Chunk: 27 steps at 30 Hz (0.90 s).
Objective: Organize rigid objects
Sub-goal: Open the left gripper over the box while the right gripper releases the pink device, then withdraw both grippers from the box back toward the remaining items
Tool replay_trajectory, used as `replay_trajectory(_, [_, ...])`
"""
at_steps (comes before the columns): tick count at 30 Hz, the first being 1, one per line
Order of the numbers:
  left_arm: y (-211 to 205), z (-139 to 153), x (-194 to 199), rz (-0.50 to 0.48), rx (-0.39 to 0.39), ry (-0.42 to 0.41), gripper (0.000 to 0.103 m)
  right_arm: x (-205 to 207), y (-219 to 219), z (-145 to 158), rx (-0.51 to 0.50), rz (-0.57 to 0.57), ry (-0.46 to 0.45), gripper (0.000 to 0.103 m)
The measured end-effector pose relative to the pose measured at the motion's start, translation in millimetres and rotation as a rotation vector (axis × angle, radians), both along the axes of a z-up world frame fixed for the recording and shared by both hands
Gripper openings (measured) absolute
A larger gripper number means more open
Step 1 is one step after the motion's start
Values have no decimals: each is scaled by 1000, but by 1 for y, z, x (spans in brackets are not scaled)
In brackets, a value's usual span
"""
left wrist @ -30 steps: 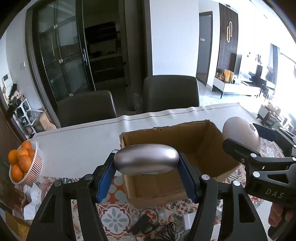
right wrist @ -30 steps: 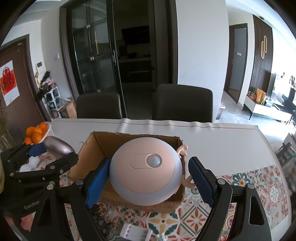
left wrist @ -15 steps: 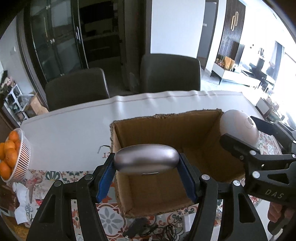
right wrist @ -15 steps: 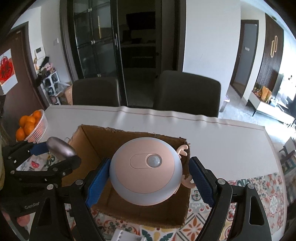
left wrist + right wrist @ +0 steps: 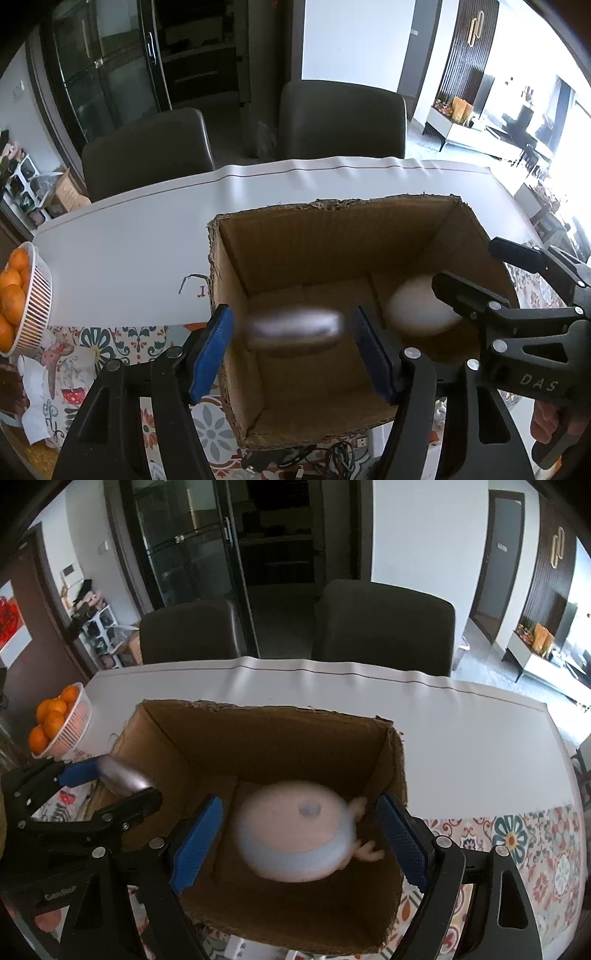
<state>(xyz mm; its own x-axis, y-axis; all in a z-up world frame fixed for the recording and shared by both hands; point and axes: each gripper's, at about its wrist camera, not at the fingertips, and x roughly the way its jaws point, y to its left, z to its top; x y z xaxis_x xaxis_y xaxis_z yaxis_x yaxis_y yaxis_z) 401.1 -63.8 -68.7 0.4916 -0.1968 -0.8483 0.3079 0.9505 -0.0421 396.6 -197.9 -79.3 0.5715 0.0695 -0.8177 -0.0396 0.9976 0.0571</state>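
An open cardboard box (image 5: 221, 266) stands on the table; it also shows in the right wrist view (image 5: 266, 716). My left gripper (image 5: 291, 350) is open over the box, and a silver oval case (image 5: 293, 326), blurred, is free between its blue pads, apart from both. My right gripper (image 5: 301, 843) is open over the box's right part. A round pink and blue night light (image 5: 295, 836), blurred, is loose between its pads. In the left wrist view the light (image 5: 417, 310) lies low in the box beside the right gripper's fingers (image 5: 465, 295).
A white basket of oranges (image 5: 33, 295) sits at the table's left edge. Two dark chairs (image 5: 380, 627) stand behind the table. Black cables (image 5: 314, 458) and small white items lie on the patterned cloth (image 5: 535, 834) in front of the box.
Both grippers moved forward and down over the box and opened. The silver case and the night light left the pads and are dropping into the box, motion-blurred.
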Motion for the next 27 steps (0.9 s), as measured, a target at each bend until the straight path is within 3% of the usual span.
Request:
replay_trajectory(6, [-2, 5, -9, 21, 19, -34, 80, -10, -4, 6, -22, -46, -28, 87])
replay_trajectory(18, [8, 46, -52, 65, 36, -183, 88, -57, -7, 45, -24, -141, -147, 87])
replay_trajectory(27, [19, 66, -98, 80, 69, -287, 93, -100, 2, 64, -15, -148, -210, 87])
